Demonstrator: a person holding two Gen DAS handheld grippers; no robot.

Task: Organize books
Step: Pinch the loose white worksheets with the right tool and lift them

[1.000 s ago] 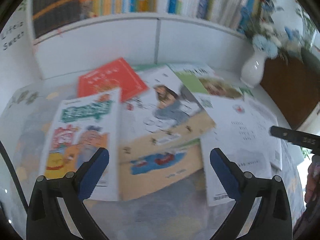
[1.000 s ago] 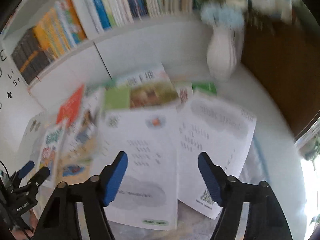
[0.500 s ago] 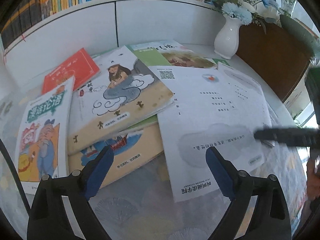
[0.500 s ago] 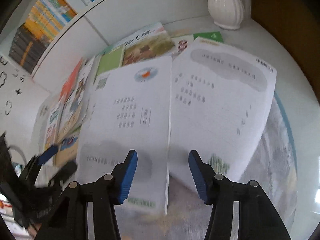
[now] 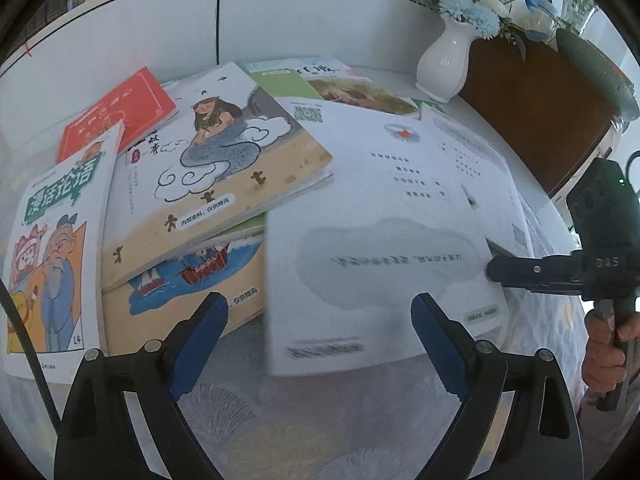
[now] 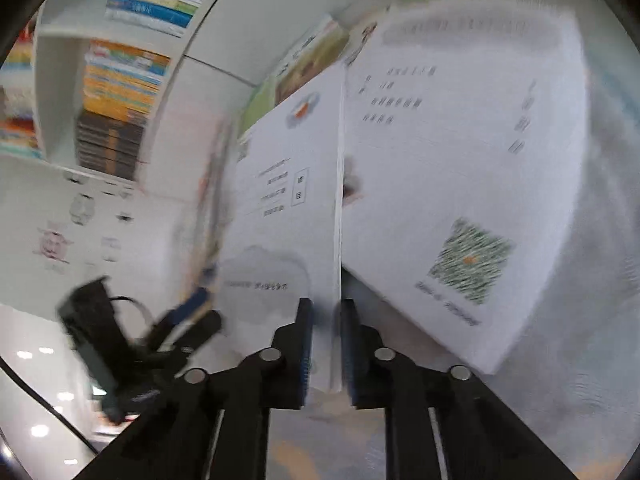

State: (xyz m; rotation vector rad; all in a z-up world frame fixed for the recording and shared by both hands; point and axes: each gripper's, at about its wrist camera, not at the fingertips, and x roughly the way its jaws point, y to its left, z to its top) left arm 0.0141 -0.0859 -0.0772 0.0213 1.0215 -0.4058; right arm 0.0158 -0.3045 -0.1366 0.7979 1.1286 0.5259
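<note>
Books lie scattered and overlapping on the desk (image 5: pixel 280 432) below a white bookshelf (image 5: pixel 160 20). White booklet (image 5: pixel 380 240) sits on the right side of the spread, its near edge lifted. Right tool (image 6: pixel 325 344): jaws have just been closing, now clamped on that booklet's edge. Left tool (image 5: pixel 320 340): jaws wide apart, nothing between them, hovering over the desk just before the booklet and a ship-cover book (image 5: pixel 188 280). White vase (image 5: pixel 444 60) stands at the back right.
</note>
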